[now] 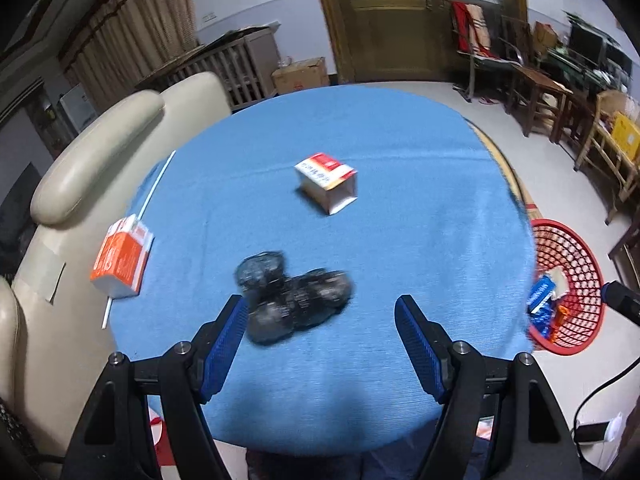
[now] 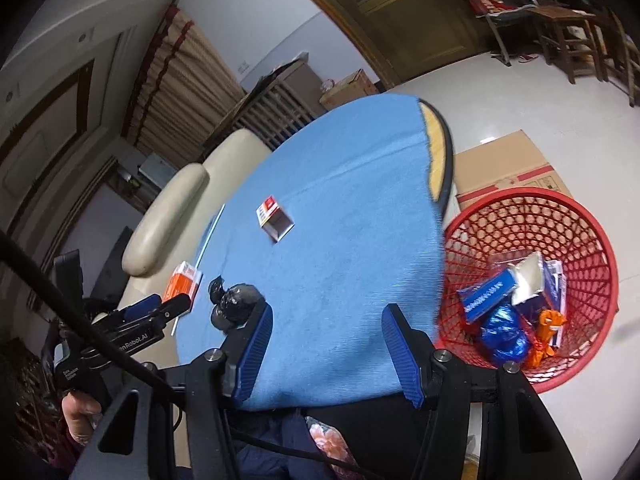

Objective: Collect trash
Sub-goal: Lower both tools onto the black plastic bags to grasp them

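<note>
A crumpled black plastic bag (image 1: 292,300) lies on the blue tablecloth (image 1: 400,240), just ahead of my left gripper (image 1: 320,312), which is open and empty; the bag sits nearer its left finger. An orange carton (image 1: 120,260) with a white straw rests at the table's left edge. A small red-and-white box (image 1: 326,180) stands mid-table. My right gripper (image 2: 326,320) hangs open and empty over the table's near right edge. The black bag (image 2: 234,300), orange carton (image 2: 182,284), small box (image 2: 274,218) and left gripper (image 2: 156,306) show in the right wrist view.
A red mesh basket (image 2: 592,280) stands on the floor right of the table, holding blue, white and orange wrappers. A flat cardboard box (image 2: 500,168) lies behind it. A cream sofa (image 1: 100,140) borders the table's left side. Chairs stand at the far right.
</note>
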`<state>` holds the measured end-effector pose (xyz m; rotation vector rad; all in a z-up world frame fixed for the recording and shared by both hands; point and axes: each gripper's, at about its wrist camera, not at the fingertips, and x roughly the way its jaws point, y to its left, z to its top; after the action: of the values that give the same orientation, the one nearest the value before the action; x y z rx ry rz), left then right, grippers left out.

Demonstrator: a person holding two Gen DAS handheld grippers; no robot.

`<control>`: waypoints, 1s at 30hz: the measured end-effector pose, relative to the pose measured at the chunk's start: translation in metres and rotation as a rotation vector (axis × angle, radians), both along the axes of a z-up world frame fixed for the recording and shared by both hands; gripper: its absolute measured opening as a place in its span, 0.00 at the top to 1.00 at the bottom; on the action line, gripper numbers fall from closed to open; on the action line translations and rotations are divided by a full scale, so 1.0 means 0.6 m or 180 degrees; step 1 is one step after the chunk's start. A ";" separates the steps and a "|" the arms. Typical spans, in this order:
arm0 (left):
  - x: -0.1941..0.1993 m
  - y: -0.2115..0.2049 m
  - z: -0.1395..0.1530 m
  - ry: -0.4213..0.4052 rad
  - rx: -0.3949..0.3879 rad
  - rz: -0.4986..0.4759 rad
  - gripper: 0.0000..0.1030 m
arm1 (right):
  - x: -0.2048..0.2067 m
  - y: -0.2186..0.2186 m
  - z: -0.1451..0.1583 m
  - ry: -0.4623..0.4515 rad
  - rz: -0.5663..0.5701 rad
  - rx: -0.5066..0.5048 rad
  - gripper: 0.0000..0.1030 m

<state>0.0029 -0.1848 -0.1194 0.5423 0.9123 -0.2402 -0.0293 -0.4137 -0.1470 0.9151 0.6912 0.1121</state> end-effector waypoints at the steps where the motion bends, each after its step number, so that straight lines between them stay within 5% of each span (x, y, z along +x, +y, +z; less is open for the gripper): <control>1: 0.006 0.015 -0.001 0.0000 -0.0022 0.0053 0.26 | 0.010 0.006 0.004 0.0010 0.0036 -0.0008 0.40; 13: 0.067 0.199 -0.011 -0.0323 0.0075 0.0462 0.26 | 0.183 0.073 0.060 0.0127 0.0319 -0.0498 0.40; 19: 0.087 0.270 -0.035 -0.0199 -0.0022 0.0613 0.24 | 0.307 0.112 0.071 0.0212 0.0527 -0.0769 0.39; 30: 0.112 0.270 -0.067 0.0046 -0.0216 0.0394 0.24 | 0.527 0.186 0.046 0.0353 0.0912 -0.1123 0.33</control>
<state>0.0700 -0.0228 -0.1595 0.4201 0.9448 -0.1627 0.2871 -0.3019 -0.1194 0.4836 0.9105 0.1879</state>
